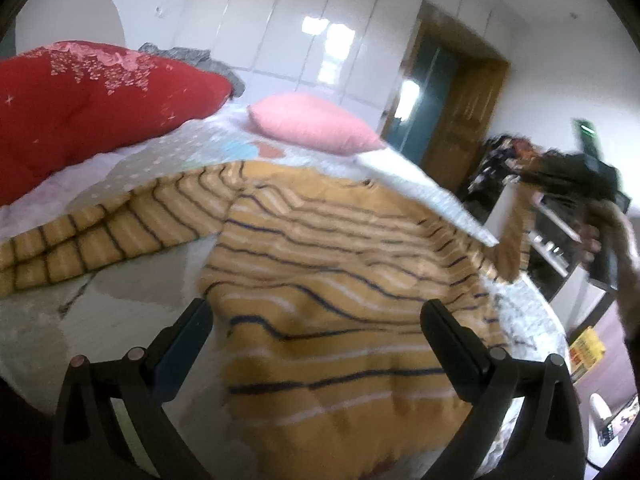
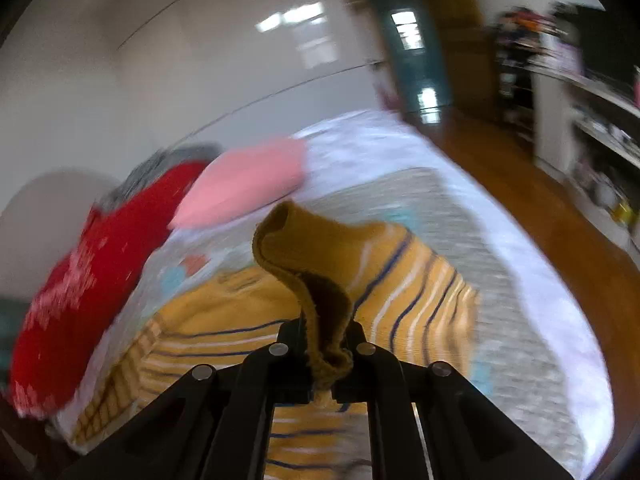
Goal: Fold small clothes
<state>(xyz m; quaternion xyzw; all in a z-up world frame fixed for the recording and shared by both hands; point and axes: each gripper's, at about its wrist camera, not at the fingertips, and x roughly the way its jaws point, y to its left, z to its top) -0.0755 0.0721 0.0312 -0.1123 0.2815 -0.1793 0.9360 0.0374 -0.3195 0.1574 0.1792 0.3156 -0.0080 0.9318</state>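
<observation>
Over on the left, a red quilt is heaped at the head of the bed, with a pink pillow just beside it. In front of them the sweater, mustard with dark and white stripes, lies spread across the bed, one sleeve flung out to the left. The left gripper hovers low over the hem, jaws wide apart and nothing between them. Moving right, the far sleeve rises off the bed: the right gripper is clamped tight on its cuff, holding it high in the air. This knit looks light, soft and floppy, so it should drape and stretch rather than hold a crease, and a pinch on a thick edge such as cuff, hem or shoulder seam looks safest. My read: the sleeve wants carrying inward across the chest, with the free gripper pinning the body flat.
</observation>
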